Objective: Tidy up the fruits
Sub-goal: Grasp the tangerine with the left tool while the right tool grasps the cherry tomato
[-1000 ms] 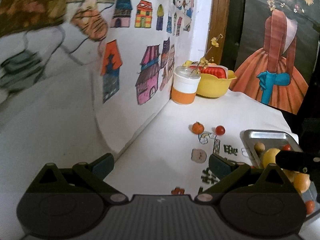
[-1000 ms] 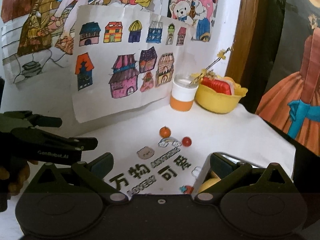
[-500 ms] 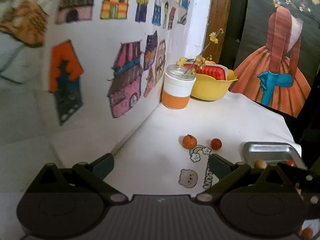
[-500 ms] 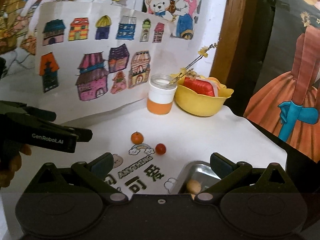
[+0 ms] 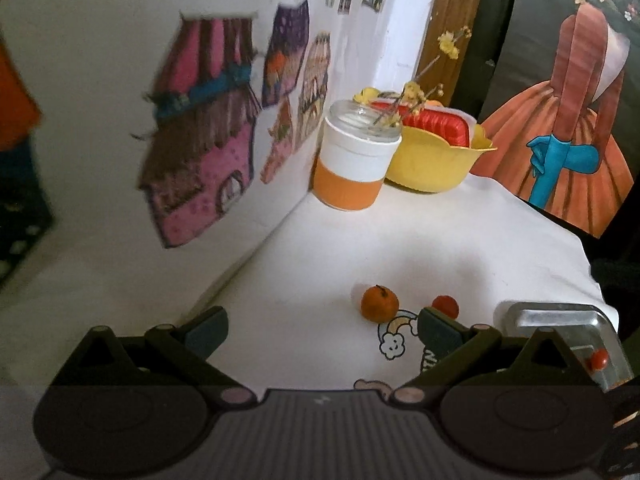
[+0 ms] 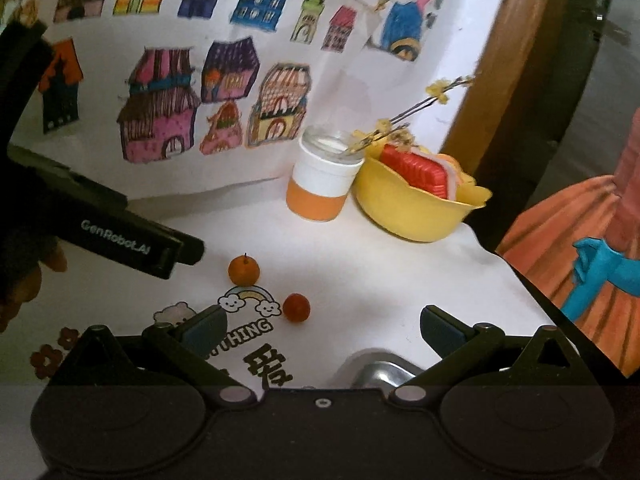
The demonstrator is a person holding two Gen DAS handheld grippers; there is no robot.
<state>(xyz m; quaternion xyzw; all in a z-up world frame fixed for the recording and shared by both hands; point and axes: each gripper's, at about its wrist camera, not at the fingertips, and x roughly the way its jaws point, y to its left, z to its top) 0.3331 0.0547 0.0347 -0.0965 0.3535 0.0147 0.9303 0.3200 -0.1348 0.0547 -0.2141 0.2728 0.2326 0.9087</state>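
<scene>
Orange fruit [image 6: 244, 269] sits stem-up beside a red fruit [image 6: 296, 307]; both grippers' jaws spread wide, empty.

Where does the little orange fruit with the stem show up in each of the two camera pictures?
Left wrist view: the orange fruit sits lower centre-right, just above the rainbow sticker.
Right wrist view: left of centre, again just above the sticker.
Shared landmark: the orange-and-white jar beside the yellow bowl.
</scene>
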